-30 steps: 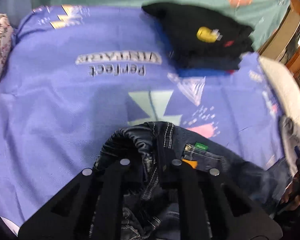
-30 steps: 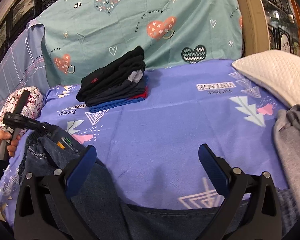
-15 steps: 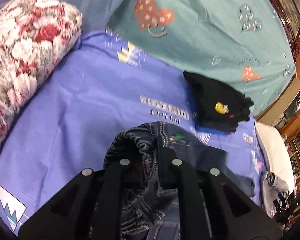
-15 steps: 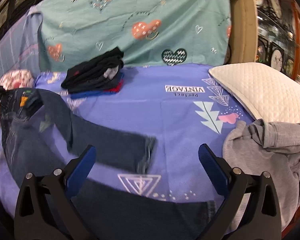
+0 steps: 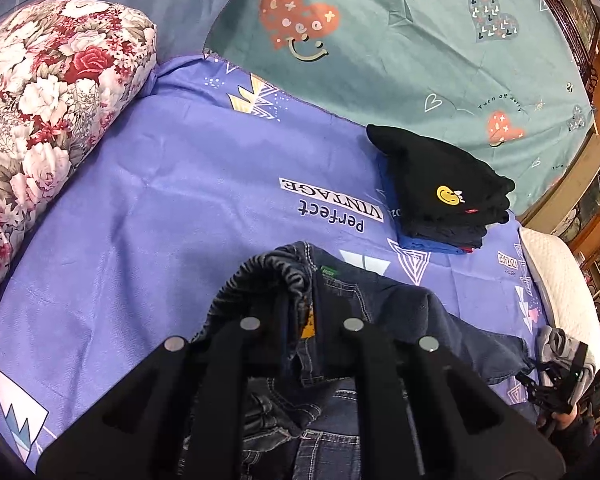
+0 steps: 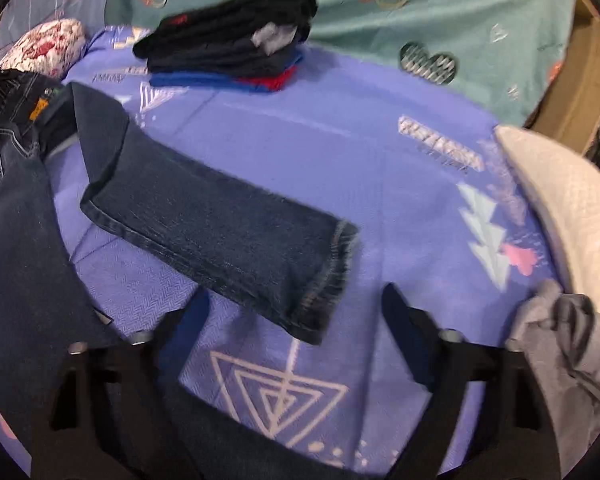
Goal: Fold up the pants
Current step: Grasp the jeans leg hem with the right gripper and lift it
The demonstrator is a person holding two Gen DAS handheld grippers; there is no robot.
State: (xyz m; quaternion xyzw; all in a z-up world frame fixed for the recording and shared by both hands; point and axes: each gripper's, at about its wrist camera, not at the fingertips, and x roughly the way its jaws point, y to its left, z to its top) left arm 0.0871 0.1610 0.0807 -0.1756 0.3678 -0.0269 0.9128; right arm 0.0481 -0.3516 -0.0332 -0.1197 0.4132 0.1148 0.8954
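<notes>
Dark blue jeans [image 5: 380, 304] lie on the purple bed sheet [image 5: 180, 200]. My left gripper [image 5: 304, 320] is shut on their bunched waistband and holds it up off the sheet. In the right wrist view, one jeans leg [image 6: 220, 216] stretches across the sheet. Its hem [image 6: 332, 272] lies just ahead of my right gripper [image 6: 296, 308]. The right gripper's jaws are closing, and the pads do not press on the cloth. The other leg [image 6: 20, 280] runs down the left edge. The right gripper [image 5: 556, 384], held by a hand, also shows in the left wrist view.
A stack of folded dark clothes [image 6: 228, 44] sits at the back of the bed by the teal sheet [image 5: 420, 40]. A floral pillow [image 5: 40, 120] lies at the left. At the right are a white pillow [image 6: 572, 208] and a crumpled grey garment [image 6: 572, 352].
The left gripper has lifted and turned with the waistband still in it. The right gripper has dropped toward the leg hem and its jaws have narrowed. The leg now lies spread across the sheet.
</notes>
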